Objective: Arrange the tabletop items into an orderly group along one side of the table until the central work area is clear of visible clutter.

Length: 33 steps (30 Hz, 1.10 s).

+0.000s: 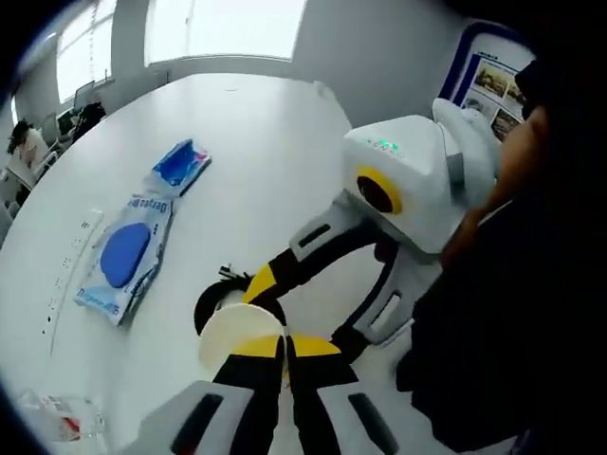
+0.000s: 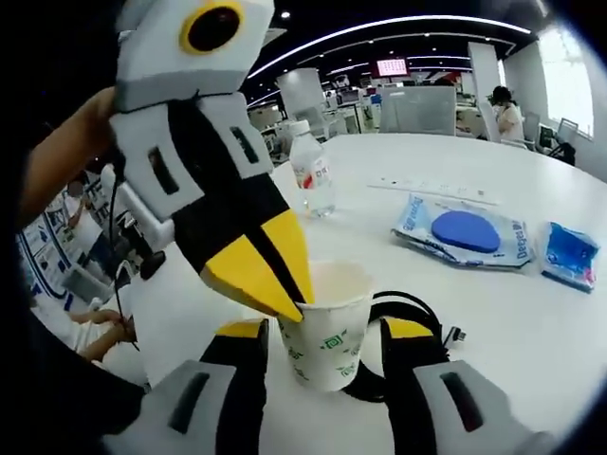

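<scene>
- Table point(image 2: 531, 322): big, white, rounded edge. In the right gripper view, wide bare stretch from 3 to 5 o'clock; near edge runs down at 9 o'clock, close beside the cup, so little margin that way.
- Left tongs point(image 2: 289, 299): reach in from 10 o'clock in the right gripper view, yellow tips clenched on the cup rim. Prob. pinching the rim to lift or steady a light cup w/o crushing the wall.
- Right tongs point(image 2: 324, 327): released, jaws spread wide either side of the cup, apparently not touching it. Looks like bracketing the cup for a handover or a guard vs. tipping.
- Wipes pack point(image 2: 460, 232): flat, blue oval lid up, at 2 o'clock of the cup, well apart. Not yet grouped.
- Water bottle point(image 2: 311, 171): upright at 12 o'clock behind the cup, near the table edge; poss. anchor for the tidy row.
- Paper cup point(image 2: 327, 332): upright, looks empty, dead centre btw. the right tongs, rim held by the left tongs.
- Black cable point(image 2: 417, 313): coiled just behind the cup at 3 o'clock; snag risk if the cup slides instead of lifting.
- Small blue pouch point(image 2: 569, 251): flat, just beside the wipes pack at 3 o'clock, far out.
</scene>
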Tool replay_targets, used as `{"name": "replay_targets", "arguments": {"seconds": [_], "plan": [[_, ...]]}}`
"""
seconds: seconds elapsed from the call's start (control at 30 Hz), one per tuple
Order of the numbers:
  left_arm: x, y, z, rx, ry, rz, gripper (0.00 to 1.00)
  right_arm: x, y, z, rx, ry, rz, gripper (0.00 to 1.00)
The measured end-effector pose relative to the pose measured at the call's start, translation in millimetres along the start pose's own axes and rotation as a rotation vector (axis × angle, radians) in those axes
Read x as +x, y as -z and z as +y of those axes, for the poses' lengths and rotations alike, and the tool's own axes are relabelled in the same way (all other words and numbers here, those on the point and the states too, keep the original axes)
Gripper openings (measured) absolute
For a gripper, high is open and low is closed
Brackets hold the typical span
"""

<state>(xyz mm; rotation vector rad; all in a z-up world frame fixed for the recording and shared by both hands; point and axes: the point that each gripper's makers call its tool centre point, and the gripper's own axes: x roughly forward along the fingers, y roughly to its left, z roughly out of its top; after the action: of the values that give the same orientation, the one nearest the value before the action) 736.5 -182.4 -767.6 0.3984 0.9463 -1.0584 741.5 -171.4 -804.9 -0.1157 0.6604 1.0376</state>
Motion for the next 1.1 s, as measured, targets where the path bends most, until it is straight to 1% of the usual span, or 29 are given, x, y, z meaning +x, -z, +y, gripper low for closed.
{"name": "replay_targets", "arguments": {"seconds": [0.13, 0.17, 0.2, 0.23, 0.27, 0.33, 0.4, 0.5, 0.6, 0.67, 0.8, 0.9, 1.1], "plan": [[-7.2, 1.6, 9.1, 0.023, -0.046, 0.003, 0.0, -6.3, -5.6, 0.1, -0.011, 0.002, -0.032, 0.61], [-9.2, 2.2, 11.9, 0.031, -0.061, 0.006, 0.0, -8.0, -7.6, -0.3, -0.018, 0.008, -0.042, 0.68], [-10.1, 2.4, 12.2, 0.033, -0.064, 0.008, 0.0, -9.7, -11.8, -2.1, -0.036, 0.023, -0.064, 0.78], [-12.9, 3.3, 13.3, 0.038, -0.073, 0.015, 0.0, -10.8, -12.7, -2.5, -0.041, 0.027, -0.067, 0.83], [-14.3, 4.4, 15.1, 0.037, -0.072, 0.016, 0.0, -12.8, -15.3, -2.7, -0.044, 0.026, -0.077, 0.85], [-16.8, 4.8, 19.2, 0.04, -0.08, 0.009, 0.0, -16.6, -19.7, -4.7, -0.054, 0.033, -0.092, 0.86], [-20.3, 4.7, 24.1, 0.043, -0.093, 0.003, 0.0, -20.5, -24.7, -8.5, -0.059, 0.047, -0.113, 0.9], [-25.4, 4.2, 31.8, 0.046, -0.118, -0.007, 0.0, -25.2, -26.7, -14.6, -0.059, 0.065, -0.12, 0.93], [-32.8, 3.8, 45.0, 0.065, -0.164, -0.025, 0.0, -34.6, -27.8, -24.7, -0.055, 0.101, -0.136, 0.98], [-37.3, 5.0, 55.7, 0.084, -0.203, -0.033, 0.0, -41.5, -27.1, -33.6, -0.052, 0.127, -0.142, 0.99], [-41.6, 13.6, 77.7, 0.115, -0.276, -0.011, 0.0, -56.5, -26.3, -48.1, -0.032, 0.164, -0.155, 0.99], [-42.0, 17.8, 88.3, 0.111, -0.296, -0.003, 0.0, -69.3, -23.4, -64.5, 0.001, 0.206, -0.168, 0.99], [-40.7, 26.0, 115.7, 0.107, -0.337, 0.02, 0.0, -87.8, -19.3, -91.6, 0.031, 0.269, -0.183, 0.99]]}}
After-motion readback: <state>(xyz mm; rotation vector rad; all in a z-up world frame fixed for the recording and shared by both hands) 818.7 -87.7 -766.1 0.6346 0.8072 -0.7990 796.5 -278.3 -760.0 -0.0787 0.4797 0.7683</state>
